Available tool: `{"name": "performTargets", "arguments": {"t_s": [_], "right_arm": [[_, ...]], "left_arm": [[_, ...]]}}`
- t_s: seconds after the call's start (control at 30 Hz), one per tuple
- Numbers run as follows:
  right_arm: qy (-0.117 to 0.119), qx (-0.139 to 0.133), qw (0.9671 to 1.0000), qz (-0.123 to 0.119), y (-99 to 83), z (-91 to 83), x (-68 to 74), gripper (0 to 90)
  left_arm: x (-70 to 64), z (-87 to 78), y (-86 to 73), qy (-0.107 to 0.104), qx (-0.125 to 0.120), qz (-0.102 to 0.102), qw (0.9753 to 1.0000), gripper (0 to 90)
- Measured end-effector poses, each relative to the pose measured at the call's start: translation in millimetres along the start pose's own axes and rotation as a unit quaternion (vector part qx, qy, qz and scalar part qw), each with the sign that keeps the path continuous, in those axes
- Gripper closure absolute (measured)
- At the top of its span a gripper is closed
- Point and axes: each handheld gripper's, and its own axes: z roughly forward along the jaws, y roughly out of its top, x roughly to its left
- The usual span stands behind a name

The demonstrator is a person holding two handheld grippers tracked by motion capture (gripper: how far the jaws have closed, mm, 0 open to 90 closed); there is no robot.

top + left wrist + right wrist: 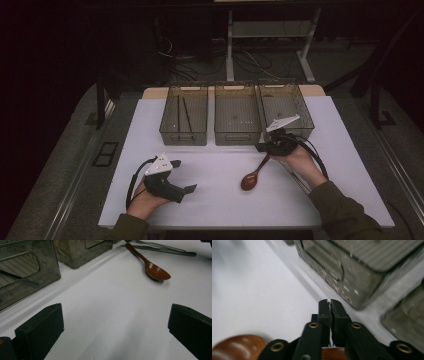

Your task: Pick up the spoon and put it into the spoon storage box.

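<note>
High view gives me the broad white counter (pixel 225 200) with three smoky translucent plastic bins in a row at its far side: the left bin (pixel 183 131) holds a pair of dark thin sticks (pixel 183 111), while the middle bin (pixel 237 132) and the right bin (pixel 302 112) look bare, though the dim light leaves their floors hard to read. My right gripper (pixel 265 148) sits just in front of the gap between the middle and right bins, and its grey plate and my hand cover the fingers, so the grip itself is hidden from above. Right gripper view settles that: the fingers are drawn close together on the handle of the brown wooden spoon (pixel 238 347), with its bowl blurred and cut off at the bottom left corner. From above, the spoon (pixel 252 177) slants down from that gripper, its bowl low over the counter; whether it touches I cannot tell. My left gripper (pixel 184 176) rests near the front left, well apart from the spoon. Left gripper view shows its fingers (pixel 40 332) spread wide with nothing between them, and the spoon's far handle end runs out of frame.
</note>
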Motion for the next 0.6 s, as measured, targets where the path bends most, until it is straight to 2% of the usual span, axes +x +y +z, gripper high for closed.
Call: {"name": "performTargets", "arguments": {"t_s": [0.3,0.6], "right_arm": [[-0.007,0.017,0.9998,0.010,-11.6,8.9,-11.0,88.9],[-0.015,0.026,0.9994,0.017,-16.0,8.9,-15.5,88.9]], "left_arm": [[2.3,-0.8,-1.7,0.002,0.001,0.001,1.0000,0.0],[3.2,-0.4,-3.1,0.004,0.005,-0.001,1.0000,0.0]]}}
